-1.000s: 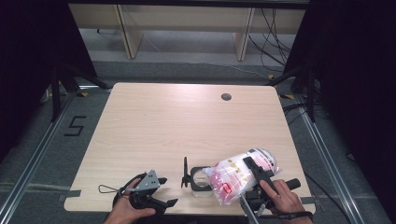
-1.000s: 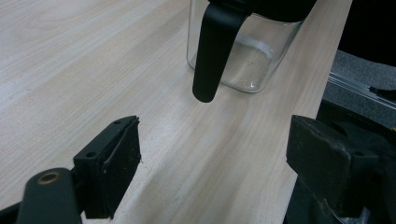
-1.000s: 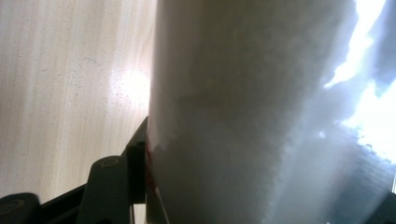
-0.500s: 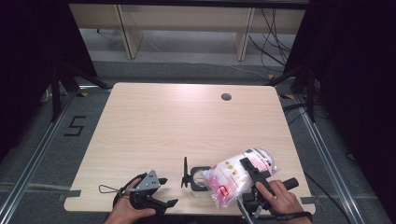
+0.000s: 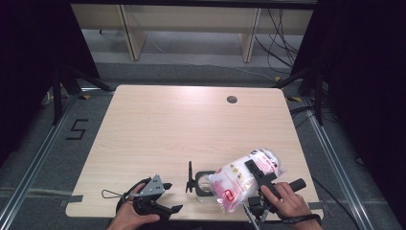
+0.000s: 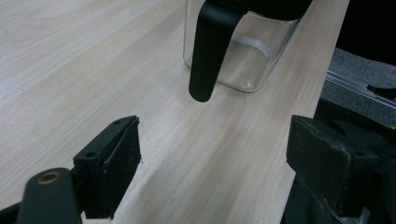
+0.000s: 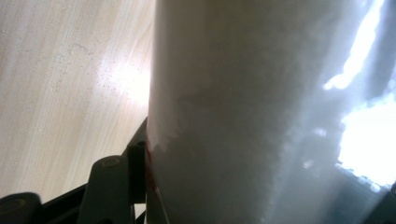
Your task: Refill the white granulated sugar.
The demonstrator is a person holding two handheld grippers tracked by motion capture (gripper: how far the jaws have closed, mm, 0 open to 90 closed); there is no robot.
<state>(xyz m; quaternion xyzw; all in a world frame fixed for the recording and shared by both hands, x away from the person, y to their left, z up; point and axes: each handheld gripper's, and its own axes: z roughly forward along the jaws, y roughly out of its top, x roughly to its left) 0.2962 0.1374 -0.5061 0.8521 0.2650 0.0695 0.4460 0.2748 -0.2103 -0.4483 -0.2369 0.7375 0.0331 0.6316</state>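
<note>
Table (image 5: 163, 134) pale matt wood grain; jug (image 6: 233, 56) clear glossy glass, black plastic handle; bag (image 5: 239, 182) shiny plastic film.

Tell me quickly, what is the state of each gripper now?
Left gripper: open, holding nothing, jaws apart near the glass jug.
Right gripper: shut on the bag of white powder, tilted over the jug.

1. A jar (image 5: 205, 185) is standing on the worktop (image 5: 182, 129) near its front edge.
2. A bag (image 5: 242, 178) is lying tilted just right of the jar, overlapping its top.
3. The right hand-held gripper (image 5: 256, 173) is sitting on the bag.
4. The left hand-held gripper (image 5: 165, 196) is resting at the front edge, left of the jar and apart from it.
</note>
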